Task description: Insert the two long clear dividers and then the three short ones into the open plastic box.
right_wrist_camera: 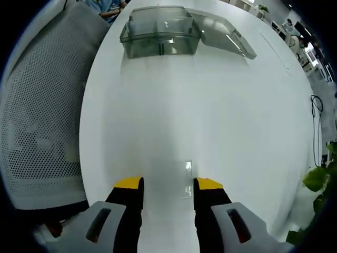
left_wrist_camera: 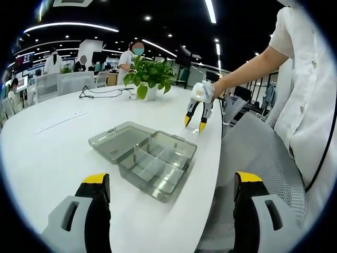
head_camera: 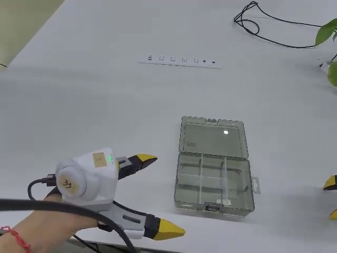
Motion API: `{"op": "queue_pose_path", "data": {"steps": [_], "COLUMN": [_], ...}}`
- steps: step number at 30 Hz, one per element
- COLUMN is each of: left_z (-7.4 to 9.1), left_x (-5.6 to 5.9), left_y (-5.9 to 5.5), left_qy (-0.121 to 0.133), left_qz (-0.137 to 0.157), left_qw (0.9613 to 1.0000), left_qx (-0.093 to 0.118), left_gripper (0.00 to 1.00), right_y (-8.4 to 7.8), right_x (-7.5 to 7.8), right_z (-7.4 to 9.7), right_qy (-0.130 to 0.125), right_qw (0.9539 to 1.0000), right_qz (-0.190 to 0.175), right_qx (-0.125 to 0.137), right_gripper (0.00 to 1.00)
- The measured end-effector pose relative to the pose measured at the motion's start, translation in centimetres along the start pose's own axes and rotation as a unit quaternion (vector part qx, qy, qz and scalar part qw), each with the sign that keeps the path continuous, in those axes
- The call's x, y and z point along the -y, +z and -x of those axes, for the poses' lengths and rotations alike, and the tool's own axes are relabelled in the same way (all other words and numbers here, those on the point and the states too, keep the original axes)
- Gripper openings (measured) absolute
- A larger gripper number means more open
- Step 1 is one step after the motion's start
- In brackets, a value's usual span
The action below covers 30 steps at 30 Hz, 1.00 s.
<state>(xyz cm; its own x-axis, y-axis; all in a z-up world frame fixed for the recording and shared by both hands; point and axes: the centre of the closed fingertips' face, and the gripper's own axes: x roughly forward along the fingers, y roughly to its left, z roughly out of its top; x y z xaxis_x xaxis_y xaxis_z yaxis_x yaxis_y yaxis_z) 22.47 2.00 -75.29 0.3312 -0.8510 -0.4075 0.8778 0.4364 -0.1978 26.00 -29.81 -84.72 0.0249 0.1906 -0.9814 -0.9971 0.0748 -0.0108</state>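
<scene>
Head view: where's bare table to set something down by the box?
Free: the wide stretch between power strip and plastic box; the gap between left gripper and box. Crowded: far right corner, with cable and plant.

There is one white table [head_camera: 105,105], and on it one plastic box [head_camera: 184,182] with one lid [head_camera: 213,138] lying open. The dividers [head_camera: 201,169] inside the box are too clear to count surely. There are two grippers, the left gripper [head_camera: 160,194] and the right gripper [right_wrist_camera: 168,184], each with two yellow-tipped jaws. Farther off sit one power strip [head_camera: 180,61], one coil of black cable [head_camera: 247,21] and one potted plant [left_wrist_camera: 150,76]. One mesh chair [right_wrist_camera: 42,105] stands at the table's edge. At least two people [left_wrist_camera: 52,62] stand in the background.
</scene>
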Motion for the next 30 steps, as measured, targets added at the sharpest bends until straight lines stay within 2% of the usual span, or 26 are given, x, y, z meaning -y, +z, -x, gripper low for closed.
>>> {"op": "queue_pose_path", "data": {"steps": [5, 15, 20, 24, 30], "left_z": [0.0, 0.2, 0.3, 0.4, 0.4], "left_x": [0.0, 0.2, 0.1, 0.0, -0.2], "left_y": [0.0, -0.1, 0.0, 0.3, 1.0], "left_qy": [0.0, 0.001, 0.002, 0.003, 0.003], "left_qz": [0.0, -0.001, 0.0, 0.0, 0.002], "left_qw": [1.0, 1.0, 1.0, 1.0, 0.9999], "left_qx": [0.0, 0.002, 0.002, 0.005, 0.011], "left_gripper": [1.0, 1.0, 1.0, 0.99, 0.99], "right_y": [0.0, -0.1, 0.7, 2.2, 5.6], "right_x": [-0.1, -0.2, -0.1, 0.0, 0.0], "right_z": [0.0, 0.1, 0.8, 2.0, 4.2], "right_qy": [-0.001, -0.007, -0.017, -0.029, -0.049], "right_qw": [1.0, 1.0, 0.9997, 0.999, 0.9965], "right_qz": [0.001, -0.003, -0.01, -0.007, 0.007], "right_qx": [-0.001, 0.0, 0.015, 0.033, 0.067], "right_gripper": [0.33, 0.33, 0.32, 0.32, 0.32]}}
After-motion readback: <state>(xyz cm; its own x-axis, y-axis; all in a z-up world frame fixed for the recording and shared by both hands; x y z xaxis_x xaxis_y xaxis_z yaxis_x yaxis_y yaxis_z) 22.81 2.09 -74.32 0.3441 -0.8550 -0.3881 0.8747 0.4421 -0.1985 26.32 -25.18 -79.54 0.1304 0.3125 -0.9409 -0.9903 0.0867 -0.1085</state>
